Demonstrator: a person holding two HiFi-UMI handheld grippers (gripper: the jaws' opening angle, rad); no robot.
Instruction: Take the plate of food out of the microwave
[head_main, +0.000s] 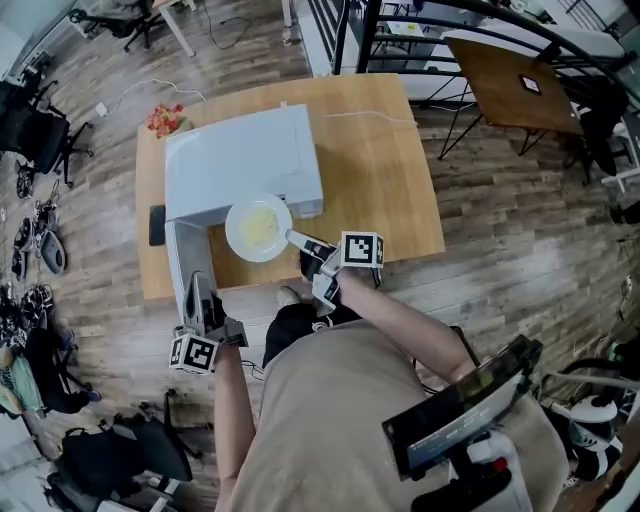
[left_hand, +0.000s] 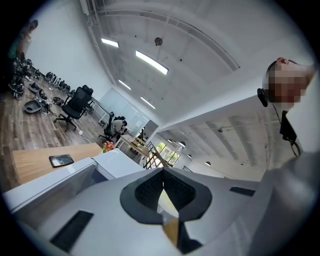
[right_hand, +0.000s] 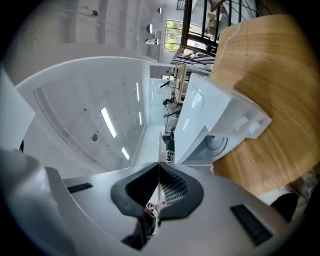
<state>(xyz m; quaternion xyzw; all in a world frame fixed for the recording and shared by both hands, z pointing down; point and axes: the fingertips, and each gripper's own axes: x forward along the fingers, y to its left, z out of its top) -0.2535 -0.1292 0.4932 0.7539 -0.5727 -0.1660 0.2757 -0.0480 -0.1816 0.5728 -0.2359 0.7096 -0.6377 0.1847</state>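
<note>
Head view, centre frame: white microwave (head_main: 245, 160) on wooden table (head_main: 380, 170), door (head_main: 183, 262) swung open toward lower left. Plate (head_main: 258, 228) of pale yellow food sits just at the microwave's front edge, clear of the cavity. Right tool (head_main: 300, 240) is clamped on the plate's right rim; in its own view the rim shows edge-on between the pads. Left tool (head_main: 203, 305), lower left by the door's outer end, has its jaws pressed together with nothing gripped.
</note>
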